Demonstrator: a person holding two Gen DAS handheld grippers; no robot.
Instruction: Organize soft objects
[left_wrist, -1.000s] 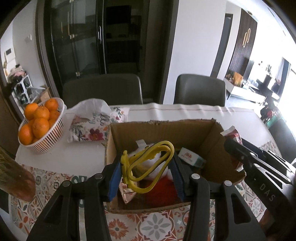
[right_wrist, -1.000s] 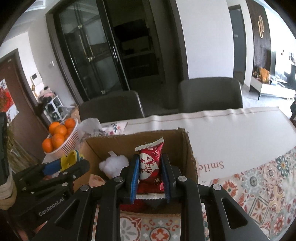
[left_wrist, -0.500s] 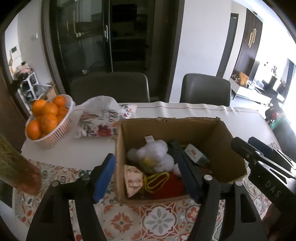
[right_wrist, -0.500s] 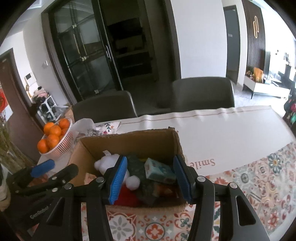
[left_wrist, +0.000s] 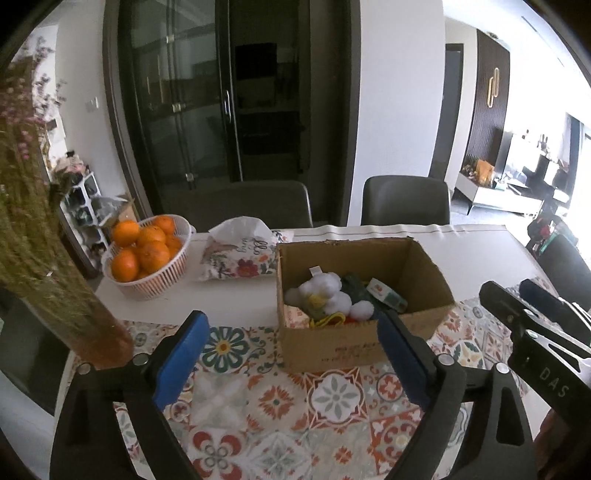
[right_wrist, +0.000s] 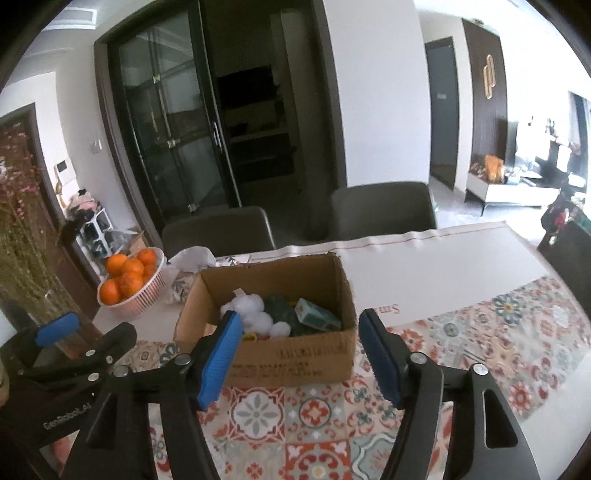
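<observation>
An open cardboard box (left_wrist: 332, 350) stands on the patterned table mat and also shows in the right wrist view (right_wrist: 295, 360). Inside lie a white plush toy (left_wrist: 325, 293), a dark green soft item (left_wrist: 354, 288), a teal and white packet (left_wrist: 386, 293), a yellow ring toy (left_wrist: 327, 320) and something red. The plush (right_wrist: 251, 310) and packet (right_wrist: 317, 319) show in the right wrist view too. My left gripper (left_wrist: 291, 350) is open and empty, in front of the box. My right gripper (right_wrist: 301, 356) is open and empty, also in front of the box.
A white basket of oranges (left_wrist: 147, 254) and a floral tissue pouch (left_wrist: 240, 254) stand left of the box. A vase of dried flowers (left_wrist: 55, 277) stands at the near left. Two dark chairs (left_wrist: 404, 201) are behind the table. The table edge runs along the left.
Both grippers opened and let go: the yellow ring toy and the red snack packet dropped into the box. Both grippers then pulled back and up away from the box.
</observation>
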